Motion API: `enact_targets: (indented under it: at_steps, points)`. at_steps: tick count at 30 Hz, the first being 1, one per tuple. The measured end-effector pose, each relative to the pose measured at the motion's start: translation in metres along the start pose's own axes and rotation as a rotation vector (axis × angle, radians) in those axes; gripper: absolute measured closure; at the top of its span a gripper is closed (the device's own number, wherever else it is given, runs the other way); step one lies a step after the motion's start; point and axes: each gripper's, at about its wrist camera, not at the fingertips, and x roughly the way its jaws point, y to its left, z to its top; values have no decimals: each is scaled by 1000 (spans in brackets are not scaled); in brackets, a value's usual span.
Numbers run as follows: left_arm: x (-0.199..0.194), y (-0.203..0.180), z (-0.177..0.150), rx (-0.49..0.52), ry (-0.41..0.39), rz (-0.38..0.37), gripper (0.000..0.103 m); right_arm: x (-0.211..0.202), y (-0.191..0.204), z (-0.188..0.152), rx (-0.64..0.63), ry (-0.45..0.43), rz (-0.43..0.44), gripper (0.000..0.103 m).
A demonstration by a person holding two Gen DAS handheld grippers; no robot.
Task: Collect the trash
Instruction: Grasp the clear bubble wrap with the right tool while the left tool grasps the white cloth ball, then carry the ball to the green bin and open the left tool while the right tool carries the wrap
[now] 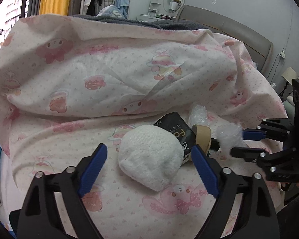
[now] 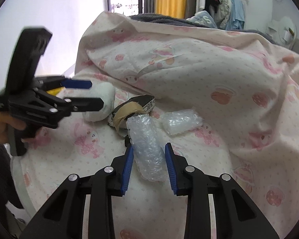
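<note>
right tool (image 2: 148, 157) straddles bubble wrap (image 2: 147, 149).

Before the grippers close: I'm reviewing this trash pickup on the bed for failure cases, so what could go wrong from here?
1. The right gripper straddles the bubble wrap roll, with gaps showing at both pads; the crinkly roll may squash or slip out.
2. The left gripper brackets the white sock ball, which touches the black packet; closing could nudge it.
3. The soft quilt might get pinched.
</note>
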Motion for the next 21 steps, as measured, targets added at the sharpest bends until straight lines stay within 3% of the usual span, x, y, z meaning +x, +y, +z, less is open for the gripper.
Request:
enact_targets:
  at_steps: [12, 21]
  points:
    - [8, -2, -2, -15, 21, -17, 40, -22, -24, -9, 257, -59, 118, 70]
    - [-13, -2, -11, -8, -7, 30, 44, -25, -9, 0, 345, -59, 115, 70]
